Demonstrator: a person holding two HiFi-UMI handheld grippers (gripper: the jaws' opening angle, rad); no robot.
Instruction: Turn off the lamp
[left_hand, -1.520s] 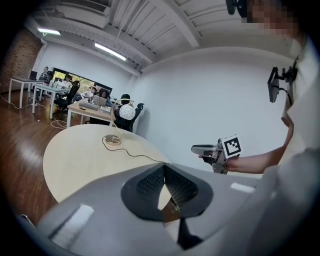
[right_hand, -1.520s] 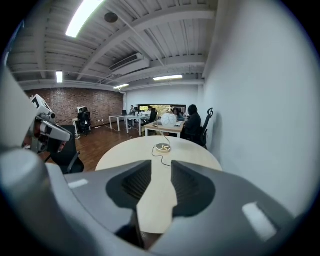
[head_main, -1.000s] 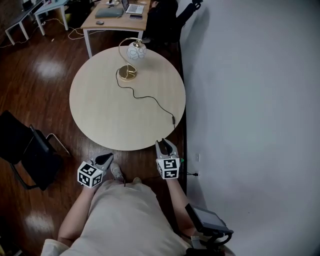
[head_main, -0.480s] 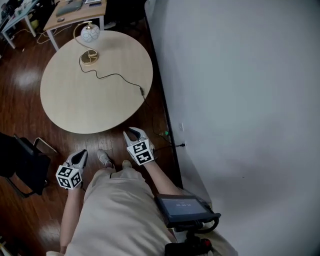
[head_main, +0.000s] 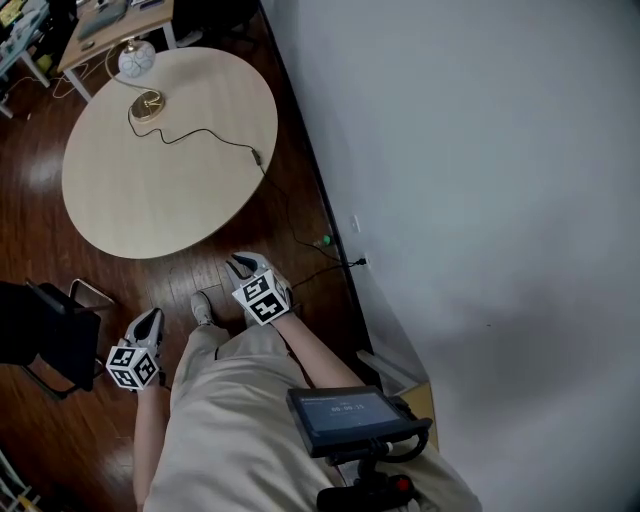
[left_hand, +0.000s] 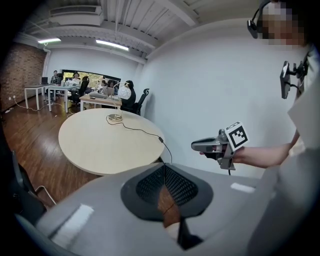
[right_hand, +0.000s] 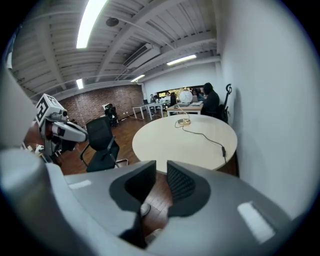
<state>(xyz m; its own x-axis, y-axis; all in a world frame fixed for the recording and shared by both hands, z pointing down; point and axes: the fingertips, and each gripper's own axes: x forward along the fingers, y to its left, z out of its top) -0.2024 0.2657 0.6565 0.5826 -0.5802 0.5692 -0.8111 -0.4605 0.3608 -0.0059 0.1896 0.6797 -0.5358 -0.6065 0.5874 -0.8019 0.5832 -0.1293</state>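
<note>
You are backing away from the round surface (head_main: 160, 190), both arms sinking beside you. Your right hand-held gripper (head_main: 241, 263) has been narrowing its jaws, which are still standing apart on nothing. Your left hand-held gripper (head_main: 149, 317) is sitting closed and empty. The lamp (head_main: 138, 62) is resting at the surface's far edge, well apart.

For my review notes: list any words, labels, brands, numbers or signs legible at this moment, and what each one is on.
No text can be read in any view.
Screen: a faint line of print, too small to read.
Left cube and right cube: black-and-white square patterns only, no letters or digits.
</note>
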